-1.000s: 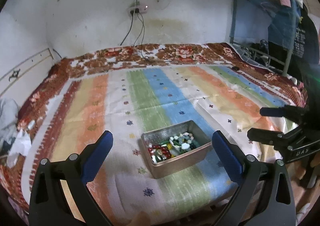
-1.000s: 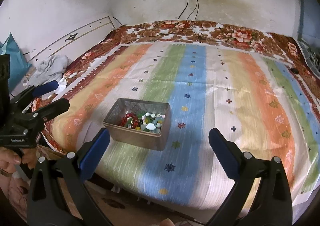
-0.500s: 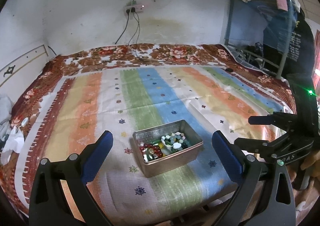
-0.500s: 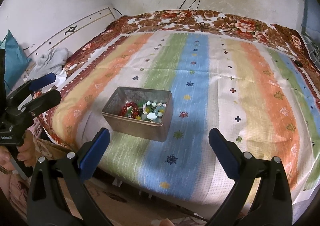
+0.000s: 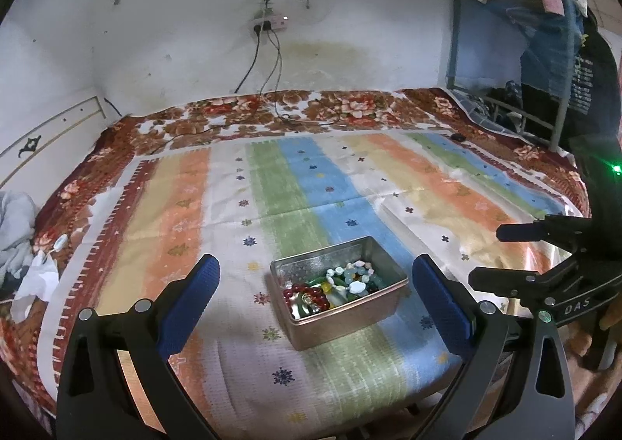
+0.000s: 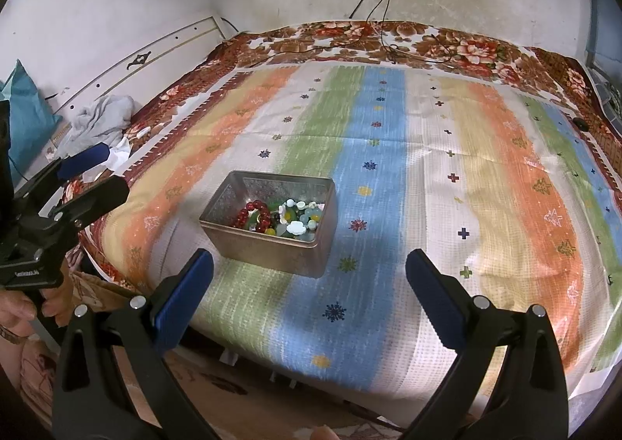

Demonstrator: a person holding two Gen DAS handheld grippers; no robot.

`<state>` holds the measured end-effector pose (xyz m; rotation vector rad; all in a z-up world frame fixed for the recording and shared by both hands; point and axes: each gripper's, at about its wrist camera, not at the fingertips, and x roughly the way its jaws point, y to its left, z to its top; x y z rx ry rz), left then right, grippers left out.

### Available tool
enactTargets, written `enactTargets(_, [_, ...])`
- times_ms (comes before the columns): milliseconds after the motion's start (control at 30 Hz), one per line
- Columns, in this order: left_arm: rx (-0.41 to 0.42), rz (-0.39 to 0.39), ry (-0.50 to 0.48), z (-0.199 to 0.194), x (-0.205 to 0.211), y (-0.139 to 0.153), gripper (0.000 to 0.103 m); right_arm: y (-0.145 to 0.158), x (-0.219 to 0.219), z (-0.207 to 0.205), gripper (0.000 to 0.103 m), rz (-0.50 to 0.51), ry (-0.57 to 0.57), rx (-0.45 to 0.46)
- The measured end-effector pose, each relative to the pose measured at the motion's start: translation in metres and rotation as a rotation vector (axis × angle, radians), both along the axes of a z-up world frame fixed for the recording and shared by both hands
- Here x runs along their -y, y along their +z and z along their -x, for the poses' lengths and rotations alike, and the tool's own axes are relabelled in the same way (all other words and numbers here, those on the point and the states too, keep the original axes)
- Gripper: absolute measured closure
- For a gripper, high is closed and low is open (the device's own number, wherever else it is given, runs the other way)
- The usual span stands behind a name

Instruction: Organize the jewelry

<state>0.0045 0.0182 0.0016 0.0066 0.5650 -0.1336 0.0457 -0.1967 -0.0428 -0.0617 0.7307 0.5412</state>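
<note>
A: What's lying on the bed?

B: A rectangular silver metal tin (image 6: 272, 235) is sitting near the front edge of the striped multicolour bedspread (image 6: 486, 175), lid off. Red bead bracelet (image 6: 254, 215) and mixed white/green/yellow beads (image 6: 301, 220) are piled inside.

A: Grippers?

B: Both are hovering off the front edge, touching nothing. Left gripper (image 5: 315, 296), blue pads wide apart, is framing the tin. Right gripper (image 6: 309, 284) is also spread open, w/ tin just left of centre.
</note>
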Motion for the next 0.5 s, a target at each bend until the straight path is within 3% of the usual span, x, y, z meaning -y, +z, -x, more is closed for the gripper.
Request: enactTargets(500, [-0.027,0.017,0.012,-0.0032,-0.0027,-0.0039,0.006,-0.0017,-0.0011,0.0003,0.005,0.007,0.000,-0.007])
